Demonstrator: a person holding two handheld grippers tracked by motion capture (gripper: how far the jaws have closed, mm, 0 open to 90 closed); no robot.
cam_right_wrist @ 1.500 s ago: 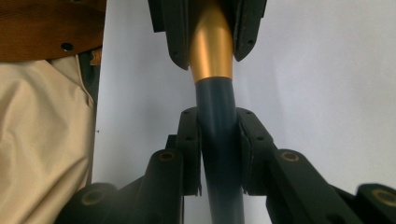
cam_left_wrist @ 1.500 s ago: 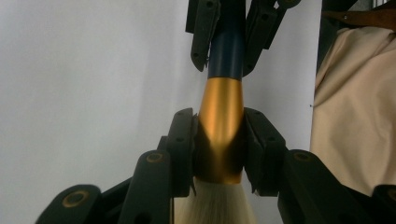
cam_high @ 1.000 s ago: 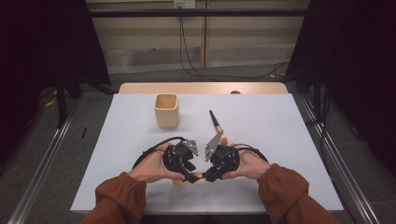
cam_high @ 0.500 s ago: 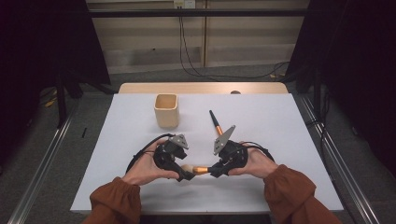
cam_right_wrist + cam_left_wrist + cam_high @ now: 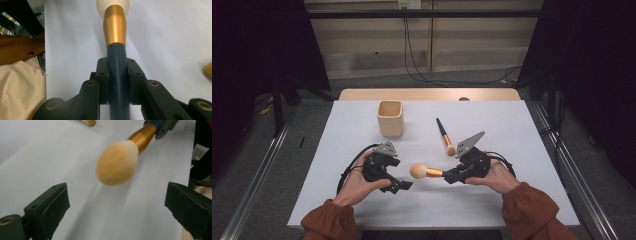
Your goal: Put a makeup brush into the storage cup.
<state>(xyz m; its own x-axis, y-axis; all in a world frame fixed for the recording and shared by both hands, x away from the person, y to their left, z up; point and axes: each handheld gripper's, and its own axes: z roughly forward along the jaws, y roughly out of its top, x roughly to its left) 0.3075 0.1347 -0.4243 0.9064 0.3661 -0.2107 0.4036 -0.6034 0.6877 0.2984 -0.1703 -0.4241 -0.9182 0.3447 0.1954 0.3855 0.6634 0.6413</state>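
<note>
High view: right gripper (image 5: 451, 177) is clamped on the dark handle of the big makeup brush (image 5: 426, 172), holding it level just above the white table (image 5: 522, 150), fluffy head pointing toward the left gripper (image 5: 404, 185). Left gripper's jaws have just been opening and now stand wide with nothing between them; the brush head is near its tips, apart from them. A second brush (image 5: 444, 137) lies flat on the table between the wooden cup (image 5: 390, 118) and the right gripper. Cup stands upright, well behind both hands.

Left gripper view: both black pads spread to the frame edges, brush head (image 5: 117, 162) floating ahead of the gap, gold ferrule behind it. No contact.

Right gripper view: jaws pinch the blue-black handle (image 5: 118, 75) squarely, just behind the gold ferrule (image 5: 114, 25).

Risks, my read: the grip sits at one end with the heavy head cantilevered out, so a quick swing toward the cup could let the brush pivot or sag in the pads. Moving it head-first could splay the bristles on the cup rim or tip the light cup. The loose brush lies close to the right gripper; a low sweep could knock it.
</note>
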